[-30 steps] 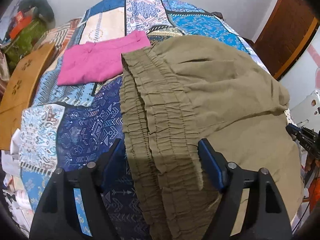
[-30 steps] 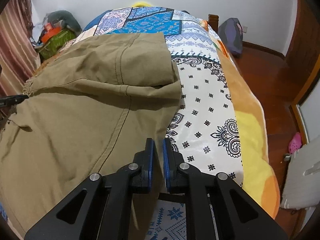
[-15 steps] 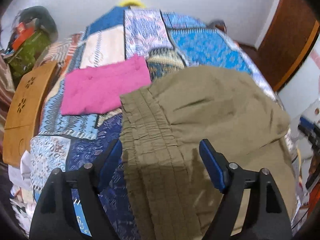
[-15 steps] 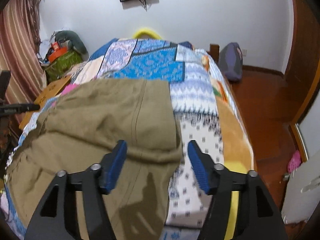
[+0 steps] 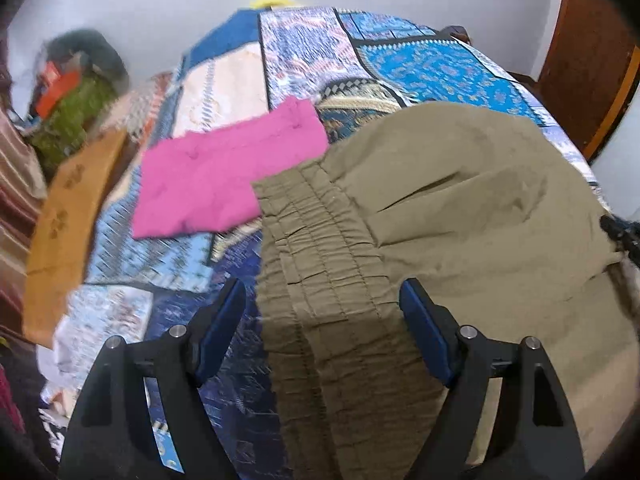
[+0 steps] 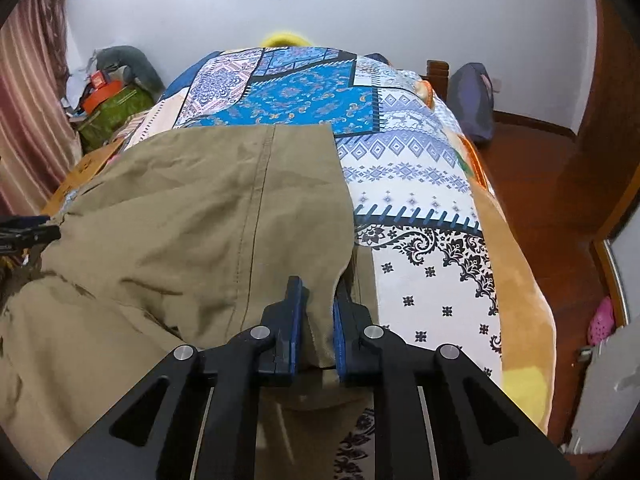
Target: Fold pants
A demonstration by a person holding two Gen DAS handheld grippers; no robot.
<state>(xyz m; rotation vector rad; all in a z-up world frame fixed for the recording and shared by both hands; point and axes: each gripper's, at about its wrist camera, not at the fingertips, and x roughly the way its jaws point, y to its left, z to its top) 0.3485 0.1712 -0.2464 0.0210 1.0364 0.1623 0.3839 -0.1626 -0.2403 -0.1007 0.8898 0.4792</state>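
Olive-green pants point(image 5: 460, 200) lie folded over on a patchwork bedspread point(image 5: 420, 68). Their gathered elastic waistband point(image 5: 320, 264) runs between the wide-apart fingers of my left gripper point(image 5: 322, 320), which stands open above it without pinching it. In the right wrist view the pants point(image 6: 200, 208) show a long seam and a folded leg edge. My right gripper point(image 6: 318, 312) is closing, and its blue pads pinch that folded edge near the bed's front. The left gripper's tip point(image 6: 28, 232) shows at the far left there.
A folded pink garment point(image 5: 224, 184) lies on the bedspread just left of the waistband. A wooden board point(image 5: 68, 216) runs along the bed's left side, with bags point(image 6: 112, 96) behind. Wooden floor point(image 6: 540, 184) and a dark backpack point(image 6: 472, 100) are to the right.
My right gripper opened wide, drew back along the pants, then closed on the folded leg edge. My left gripper slid along the waistband, still open.
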